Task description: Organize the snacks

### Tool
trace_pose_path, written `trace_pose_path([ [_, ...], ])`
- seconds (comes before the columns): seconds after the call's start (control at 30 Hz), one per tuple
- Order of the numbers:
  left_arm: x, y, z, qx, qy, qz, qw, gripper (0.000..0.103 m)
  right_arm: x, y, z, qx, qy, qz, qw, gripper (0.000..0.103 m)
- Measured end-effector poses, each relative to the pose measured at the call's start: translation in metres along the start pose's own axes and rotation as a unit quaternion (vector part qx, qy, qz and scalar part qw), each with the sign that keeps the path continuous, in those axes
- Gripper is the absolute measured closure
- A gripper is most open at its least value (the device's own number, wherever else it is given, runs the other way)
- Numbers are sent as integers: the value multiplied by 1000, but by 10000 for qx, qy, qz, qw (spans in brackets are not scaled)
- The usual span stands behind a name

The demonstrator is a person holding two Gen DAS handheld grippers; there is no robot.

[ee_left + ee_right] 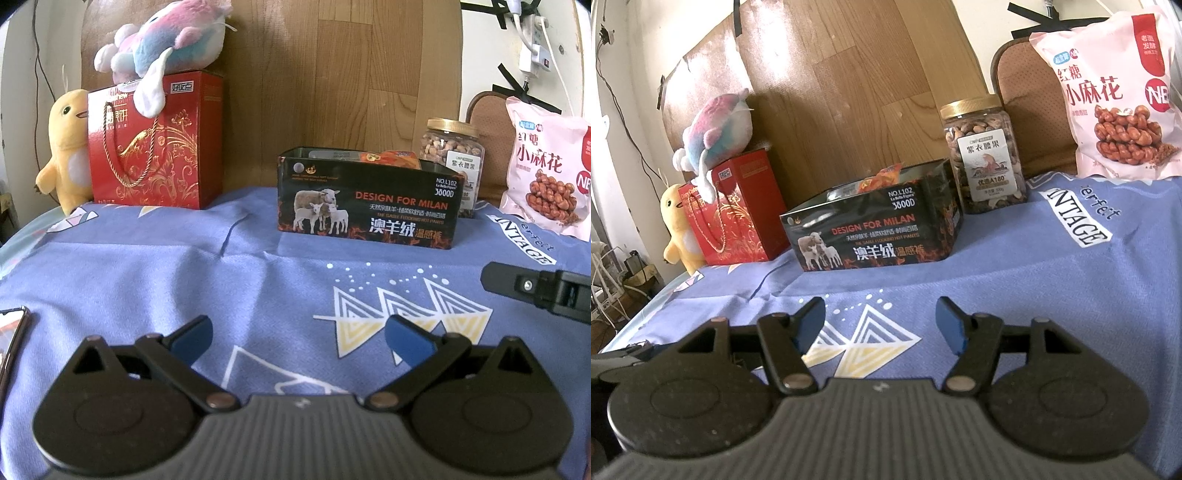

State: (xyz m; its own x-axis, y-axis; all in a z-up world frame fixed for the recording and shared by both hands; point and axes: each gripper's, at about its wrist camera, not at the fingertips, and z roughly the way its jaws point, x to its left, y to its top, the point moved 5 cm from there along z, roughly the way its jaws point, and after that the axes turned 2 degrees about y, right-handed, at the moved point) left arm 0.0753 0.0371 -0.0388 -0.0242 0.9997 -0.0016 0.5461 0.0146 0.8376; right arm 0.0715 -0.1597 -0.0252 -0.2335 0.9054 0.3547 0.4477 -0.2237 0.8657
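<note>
A black open tin box (369, 206) (875, 229) stands at the back of the blue cloth, with an orange snack packet (391, 157) (886, 175) inside it. A clear jar of nuts (452, 158) (982, 155) with a gold lid stands to its right. A pink snack bag (546, 166) (1115, 96) leans further right. My left gripper (299, 332) is open and empty above the cloth, well in front of the box. My right gripper (881, 321) is open and empty too; part of it shows at the right edge of the left wrist view (535, 291).
A red gift box (155, 147) (735, 210) stands at the back left with a pastel plush (166, 40) (716, 129) on top and a yellow plush duck (66, 147) (679, 229) beside it. A phone (11, 339) lies at the left edge. A wooden board (332, 74) stands behind.
</note>
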Motion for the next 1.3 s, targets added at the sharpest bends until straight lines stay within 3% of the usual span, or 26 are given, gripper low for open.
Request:
trace_pose_path([
  [1.3,1,0,3,81,77,-62,9999,0,0,0,0,2,10,0,10000,34],
])
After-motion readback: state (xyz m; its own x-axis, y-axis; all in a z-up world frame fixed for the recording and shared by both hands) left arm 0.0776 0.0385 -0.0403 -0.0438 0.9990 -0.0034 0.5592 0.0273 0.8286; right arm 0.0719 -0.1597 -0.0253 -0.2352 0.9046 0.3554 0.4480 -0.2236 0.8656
